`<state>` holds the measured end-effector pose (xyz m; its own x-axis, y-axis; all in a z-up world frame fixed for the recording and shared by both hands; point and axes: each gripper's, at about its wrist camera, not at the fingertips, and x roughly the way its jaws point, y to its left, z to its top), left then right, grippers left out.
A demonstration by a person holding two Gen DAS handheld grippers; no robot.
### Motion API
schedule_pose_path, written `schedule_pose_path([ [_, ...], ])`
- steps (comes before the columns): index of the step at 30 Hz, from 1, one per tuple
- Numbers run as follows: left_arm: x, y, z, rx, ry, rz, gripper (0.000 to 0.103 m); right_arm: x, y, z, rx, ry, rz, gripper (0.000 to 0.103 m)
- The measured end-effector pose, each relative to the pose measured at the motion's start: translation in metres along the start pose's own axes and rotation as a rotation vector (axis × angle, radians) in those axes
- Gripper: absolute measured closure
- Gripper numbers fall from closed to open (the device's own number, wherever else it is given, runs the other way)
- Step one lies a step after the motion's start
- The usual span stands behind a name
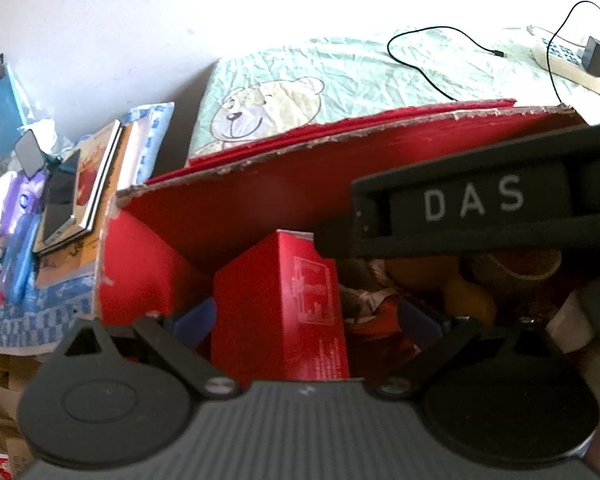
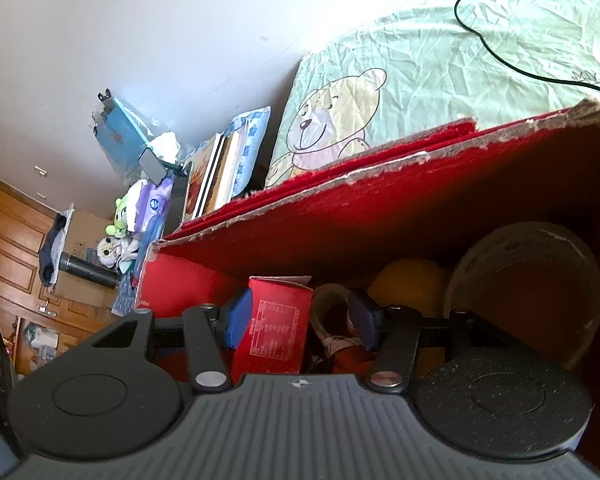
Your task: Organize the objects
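A large red cardboard box [image 1: 260, 184] with a frayed, torn upper rim sits on a bed covered by a pale green sheet [image 1: 360, 76] printed with a teddy bear [image 1: 268, 108]. Inside the box, toward its left end, a small red carton [image 1: 280, 304] stands upright with a white printed panel on one side. To its right lies a jumble: a roll of tape [image 2: 328, 308], some crumpled red and white material, a yellow-orange rounded object [image 2: 408, 284], and at the far right a large roll of clear tape [image 2: 528, 296] leaning against the box wall.

The left tongs [image 1: 306, 320] are open wide inside the box, with the red carton between the blue pads; whether a pad touches it cannot be told. The right tongs [image 2: 302, 318] are also open, their left pad just beside or against the carton and the right pad in front of the smaller tape roll; nothing is clearly gripped. In the left wrist view, the black body of the other tool, lettered "DAS" [image 1: 474, 202], crosses the box and hides part of its contents.

Left of the box, a stack of books [image 1: 96, 184] and a dark flat device [image 1: 60, 204] rest on a blue patterned cloth [image 1: 32, 312], with soft toys [image 2: 118, 232] beyond. On the sheet behind the box, a black cable [image 1: 432, 64] runs to a power strip [image 1: 568, 64] at the far right.
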<state>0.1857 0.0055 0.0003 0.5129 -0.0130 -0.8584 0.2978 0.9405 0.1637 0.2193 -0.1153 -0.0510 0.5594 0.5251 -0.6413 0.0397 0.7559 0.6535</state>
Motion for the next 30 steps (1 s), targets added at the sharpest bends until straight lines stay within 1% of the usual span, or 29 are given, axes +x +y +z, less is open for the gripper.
schedule_pose_path([
  [3,0.0,-0.002,0.0,0.001,0.01,-0.012,0.005,0.0,-0.002,0.001,0.006,-0.015,-0.021,0.046],
  [8,0.0,-0.001,0.0,0.005,0.004,-0.019,0.005,-0.004,-0.002,0.002,0.002,-0.053,-0.052,0.046],
  [13,-0.002,0.001,-0.001,-0.015,-0.01,-0.036,0.004,-0.012,0.005,0.002,-0.035,-0.114,-0.132,0.046],
  [15,-0.005,0.004,-0.003,-0.033,-0.009,-0.043,0.004,-0.017,0.004,0.001,-0.021,-0.131,-0.149,0.046],
  [17,-0.008,0.005,-0.004,-0.048,-0.008,-0.048,0.004,-0.024,0.004,0.0,-0.013,-0.144,-0.177,0.046],
  [20,-0.017,0.003,-0.006,-0.055,-0.018,-0.05,0.004,-0.034,0.008,-0.003,-0.043,-0.155,-0.226,0.046],
  [22,-0.022,0.0,-0.006,-0.05,-0.022,-0.028,0.004,-0.041,0.012,-0.008,-0.069,-0.169,-0.253,0.046],
  [24,-0.028,-0.004,-0.007,-0.037,-0.01,-0.001,0.004,-0.047,0.014,-0.015,-0.085,-0.185,-0.283,0.046],
  [26,-0.033,-0.005,-0.01,-0.037,-0.009,-0.001,0.004,-0.055,0.017,-0.022,-0.097,-0.206,-0.315,0.046],
  [28,-0.04,-0.005,-0.012,-0.043,-0.014,-0.01,0.004,-0.061,0.021,-0.028,-0.117,-0.223,-0.342,0.044],
  [30,-0.049,-0.006,-0.016,-0.055,-0.025,-0.004,0.004,-0.069,0.025,-0.034,-0.133,-0.241,-0.361,0.038],
])
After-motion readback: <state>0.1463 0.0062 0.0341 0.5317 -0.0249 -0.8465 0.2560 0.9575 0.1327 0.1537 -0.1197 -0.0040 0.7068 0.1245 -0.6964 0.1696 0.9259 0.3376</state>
